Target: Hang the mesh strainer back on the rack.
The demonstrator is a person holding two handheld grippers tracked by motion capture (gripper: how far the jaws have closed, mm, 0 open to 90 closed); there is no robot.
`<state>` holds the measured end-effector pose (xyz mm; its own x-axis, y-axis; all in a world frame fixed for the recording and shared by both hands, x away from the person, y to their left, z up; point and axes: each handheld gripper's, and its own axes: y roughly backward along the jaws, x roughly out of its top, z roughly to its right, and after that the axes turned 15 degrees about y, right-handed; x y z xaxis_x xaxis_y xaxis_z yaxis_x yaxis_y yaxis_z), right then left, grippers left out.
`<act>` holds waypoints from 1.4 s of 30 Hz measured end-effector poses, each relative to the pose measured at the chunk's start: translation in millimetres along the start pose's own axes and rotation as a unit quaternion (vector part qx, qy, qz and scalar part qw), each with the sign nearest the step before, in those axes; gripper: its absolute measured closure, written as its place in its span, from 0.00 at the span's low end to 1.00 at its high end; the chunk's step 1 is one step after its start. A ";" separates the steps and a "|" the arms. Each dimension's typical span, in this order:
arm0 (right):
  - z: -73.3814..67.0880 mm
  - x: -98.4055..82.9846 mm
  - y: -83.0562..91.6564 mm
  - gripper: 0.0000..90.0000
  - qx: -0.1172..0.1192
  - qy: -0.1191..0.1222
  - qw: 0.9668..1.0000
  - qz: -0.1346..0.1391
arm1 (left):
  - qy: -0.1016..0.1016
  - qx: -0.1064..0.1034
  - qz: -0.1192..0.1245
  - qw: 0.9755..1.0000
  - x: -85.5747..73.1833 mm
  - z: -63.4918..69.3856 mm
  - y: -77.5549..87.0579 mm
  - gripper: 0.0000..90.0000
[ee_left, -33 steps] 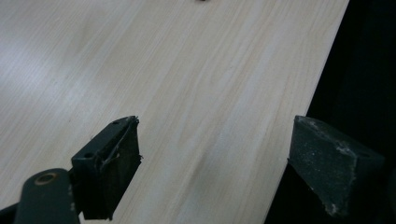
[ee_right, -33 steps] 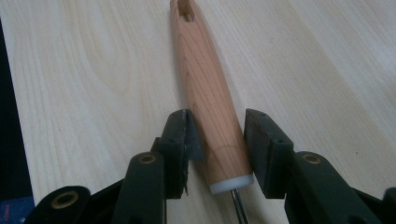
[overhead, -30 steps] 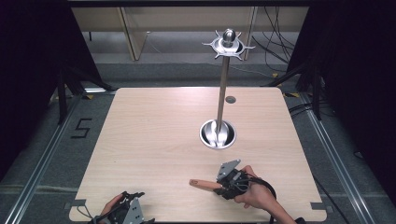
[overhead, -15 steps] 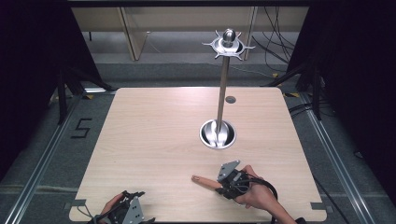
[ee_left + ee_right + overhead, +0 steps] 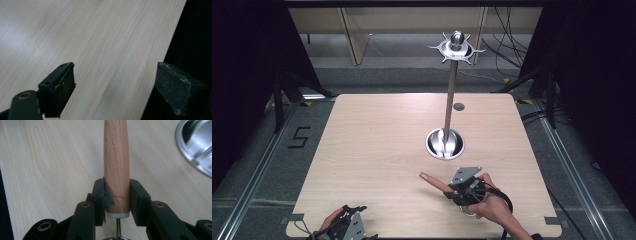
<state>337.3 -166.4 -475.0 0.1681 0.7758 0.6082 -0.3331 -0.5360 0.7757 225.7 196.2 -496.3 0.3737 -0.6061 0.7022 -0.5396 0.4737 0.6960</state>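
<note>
A kitchen tool with a light wooden handle (image 5: 432, 180) lies low over the table's front right part. My right gripper (image 5: 451, 190) is shut on it. In the right gripper view, both pads press the handle (image 5: 117, 150) near its white collar, and a thin metal shank (image 5: 117, 226) runs back under my right gripper (image 5: 117, 185). The handle's free end points away to the left. My left gripper (image 5: 353, 212) rests at the table's front left edge. In the left gripper view, my left gripper (image 5: 117, 72) stands open, with bare tabletop between its fingers.
A metal stand rises behind the right hand from a round dish base (image 5: 445, 144), also seen as the dish base (image 5: 197, 145), to a hooked ring top (image 5: 456, 47). A small dark round spot (image 5: 459, 106) sits near the far edge. The table edge (image 5: 160, 65) runs by the left gripper.
The handle's free end has shifted a little away from the front edge, together with the right hand. The left gripper has not moved.
</note>
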 end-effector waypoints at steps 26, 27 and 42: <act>19.3 -3.5 29.1 0.78 0.006 -0.058 0.986 0.153 | -0.002 0.003 0.007 1.000 0.5 -1.6 1.3 0.17; 21.4 -4.1 29.8 0.78 0.012 -0.068 0.985 0.160 | 0.001 -0.001 0.012 1.000 0.0 -1.5 1.3 0.17; 28.4 2.7 39.7 0.79 -0.014 -0.062 0.980 0.187 | 0.001 -0.001 0.012 1.000 -0.2 -1.7 0.6 0.18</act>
<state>350.8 -195.1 -437.7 0.1404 0.4784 0.8668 -0.4174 -0.7653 0.4900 226.5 197.6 -495.8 0.3631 -0.5932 0.7185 -0.5463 0.4892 0.6799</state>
